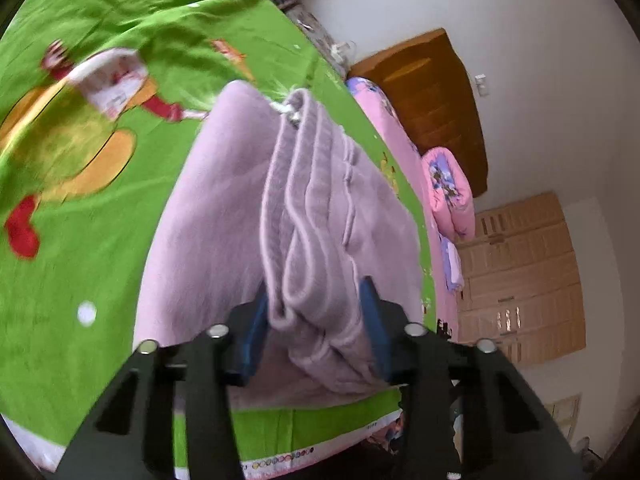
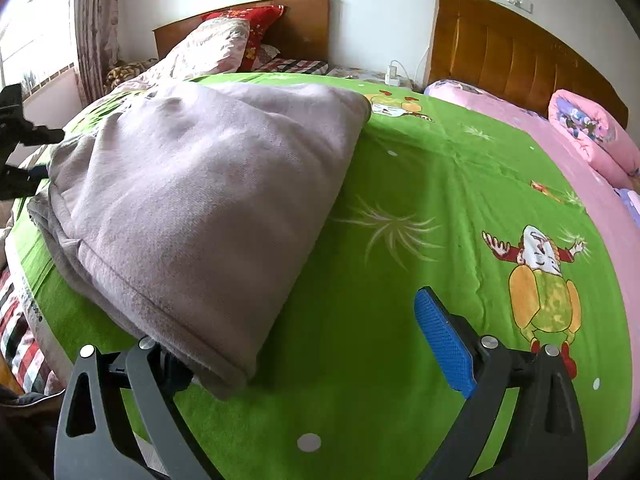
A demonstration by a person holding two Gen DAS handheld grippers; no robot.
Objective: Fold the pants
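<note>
The lilac fleece pants (image 1: 224, 216) lie folded in several layers on a green cartoon bedsheet (image 1: 80, 240). My left gripper (image 1: 316, 320) has its blue pads on either side of the bunched waistband edge and is shut on it. In the right wrist view the folded pants (image 2: 200, 200) lie as a thick stack on the left. My right gripper (image 2: 316, 344) is open wide; its left finger is hidden under the near corner of the stack, its right blue pad (image 2: 444, 344) is over bare sheet. The left gripper (image 2: 20, 148) shows at the far left edge.
A pink quilt (image 2: 592, 136) and wooden headboard (image 2: 520, 56) lie at the back right. A second bed with pillows (image 2: 224, 44) stands behind. The bed's near edge (image 1: 320, 456) is close under the left gripper. A wardrobe (image 1: 520, 276) is at the right.
</note>
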